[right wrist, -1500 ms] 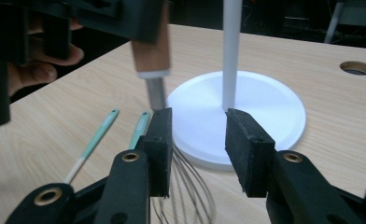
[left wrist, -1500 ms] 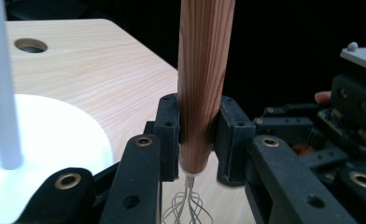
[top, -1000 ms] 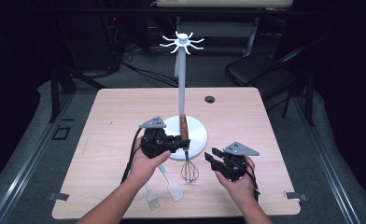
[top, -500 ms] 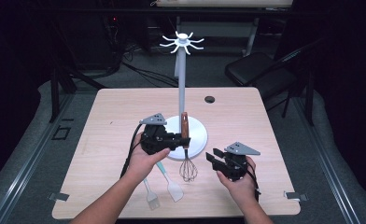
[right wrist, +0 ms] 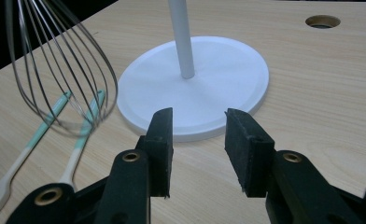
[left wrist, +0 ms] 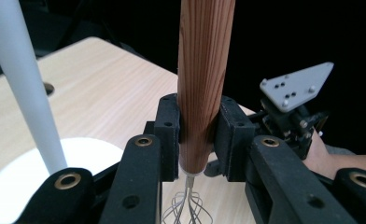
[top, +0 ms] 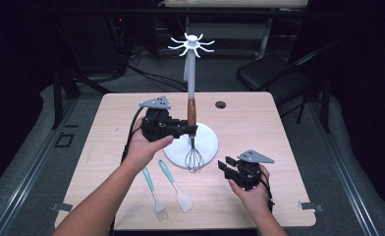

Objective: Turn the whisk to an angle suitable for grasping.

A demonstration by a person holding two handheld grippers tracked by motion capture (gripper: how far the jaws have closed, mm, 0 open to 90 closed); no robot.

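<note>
Holding the whisk (top: 193, 132) by its wooden handle, the left gripper (left wrist: 197, 135) has its two black jaws pressed on the wood from both sides, low down near where the wires start. The whisk hangs upright in the air, wires down, just beside the thin white pole of the stand (top: 191, 93) and above the stand's round white base (right wrist: 228, 84).

The right gripper (right wrist: 197, 135) rests low near the table's (top: 279, 128) front edge, off to the side. Its jaws are partly open and there is nothing between them.

What could go wrong? The wood is smooth and round, so the whisk could slip down or tip if the squeeze is too soft. It could bump the pole and make the stand wobble. The hooks (top: 193, 45) at the top are high up, so the whisk's loop might miss them. If it falls, it could land on the brush (top: 153, 194) and the spatula (top: 176, 187) lying on the table near the base.
</note>
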